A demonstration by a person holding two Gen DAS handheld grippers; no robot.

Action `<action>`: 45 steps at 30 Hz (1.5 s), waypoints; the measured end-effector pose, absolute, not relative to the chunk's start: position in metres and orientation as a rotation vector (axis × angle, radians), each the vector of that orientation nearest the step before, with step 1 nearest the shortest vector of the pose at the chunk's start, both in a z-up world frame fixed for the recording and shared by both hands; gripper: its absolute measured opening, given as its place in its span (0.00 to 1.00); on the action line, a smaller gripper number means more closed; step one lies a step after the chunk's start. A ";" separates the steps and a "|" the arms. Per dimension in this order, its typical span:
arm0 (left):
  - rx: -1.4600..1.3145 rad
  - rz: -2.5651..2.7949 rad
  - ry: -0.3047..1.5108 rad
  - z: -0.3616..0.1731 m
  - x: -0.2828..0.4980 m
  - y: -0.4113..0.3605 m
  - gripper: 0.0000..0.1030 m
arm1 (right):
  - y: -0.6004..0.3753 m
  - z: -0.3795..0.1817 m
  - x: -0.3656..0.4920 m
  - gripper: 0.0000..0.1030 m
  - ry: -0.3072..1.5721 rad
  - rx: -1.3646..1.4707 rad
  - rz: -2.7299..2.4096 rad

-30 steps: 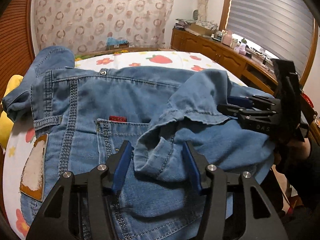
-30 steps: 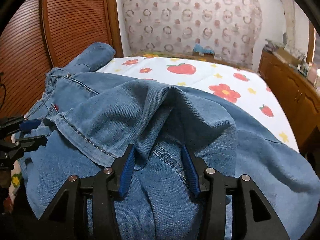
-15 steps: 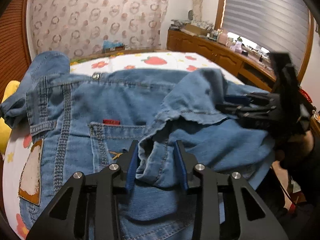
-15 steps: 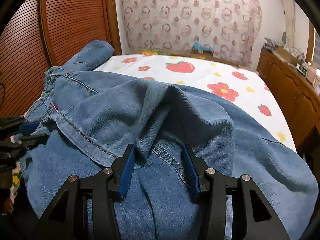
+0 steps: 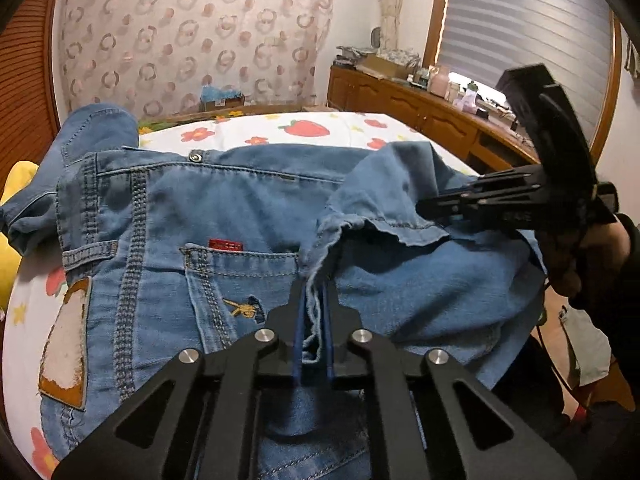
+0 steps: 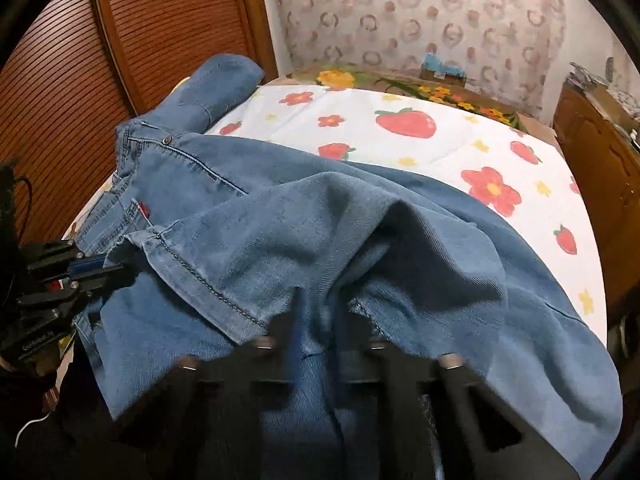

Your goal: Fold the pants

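Now my left gripper point(image 5: 312, 308) is pressed together on a bunched ridge of hem, where a second ago its blue pads stood spread on either side of that same fold; the denim is pinched between them just beside the back pocket point(image 5: 236, 292) with its small embroidered mark. My right gripper point(image 6: 316, 320) has drawn in too: its fingers were apart half a second ago and now sit close around a pleat of cloth, though that view is smeared with motion, so I judge it gripping and cannot swear how firmly. From the left wrist view I see it from the side, reaching in under the raised cuff edge. So both ends of the leg hem appear to be in hand, which I take to mean the grasp is done and the lift-and-carry of this fold can start. The jeans point(image 5: 208, 208) lie spread across the strawberry-print bedspread point(image 6: 420, 148), waistband and rivet button point(image 5: 196, 157) toward the far side, a leather patch point(image 5: 66, 344) off to my left, one leg doubled back over the seat. Beyond them stand the patterned curtain point(image 5: 192, 40) and the wooden dresser point(image 5: 420, 116) under the blinds.
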State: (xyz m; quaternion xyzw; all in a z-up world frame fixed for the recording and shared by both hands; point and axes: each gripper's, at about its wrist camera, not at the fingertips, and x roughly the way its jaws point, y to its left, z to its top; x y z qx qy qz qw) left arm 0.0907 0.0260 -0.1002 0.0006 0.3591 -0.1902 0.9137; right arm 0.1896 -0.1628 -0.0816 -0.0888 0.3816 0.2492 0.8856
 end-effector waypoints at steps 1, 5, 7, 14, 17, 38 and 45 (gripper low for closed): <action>-0.004 -0.395 0.733 -0.099 0.089 0.027 0.06 | -0.162 -0.078 0.189 0.02 0.787 -0.192 0.534; -0.013 -0.412 0.688 -0.083 0.075 0.032 0.05 | -0.163 -0.036 0.173 0.02 0.671 -0.186 0.572; -0.013 -0.420 0.654 -0.071 0.066 0.035 0.05 | -0.163 -0.014 0.167 0.02 0.621 -0.187 0.577; -0.036 -0.407 0.591 -0.046 0.036 0.059 0.05 | -0.131 0.037 0.162 0.02 0.506 -0.228 0.629; -0.041 -0.382 0.584 -0.041 0.022 0.075 0.05 | -0.107 0.044 0.160 0.02 0.499 -0.258 0.684; -0.058 -0.290 0.647 -0.066 0.037 0.100 0.37 | -0.075 0.044 0.190 0.39 0.572 -0.318 0.671; -0.032 -0.258 0.751 -0.089 0.073 0.088 0.37 | -0.140 0.039 0.159 0.39 0.576 -0.308 0.571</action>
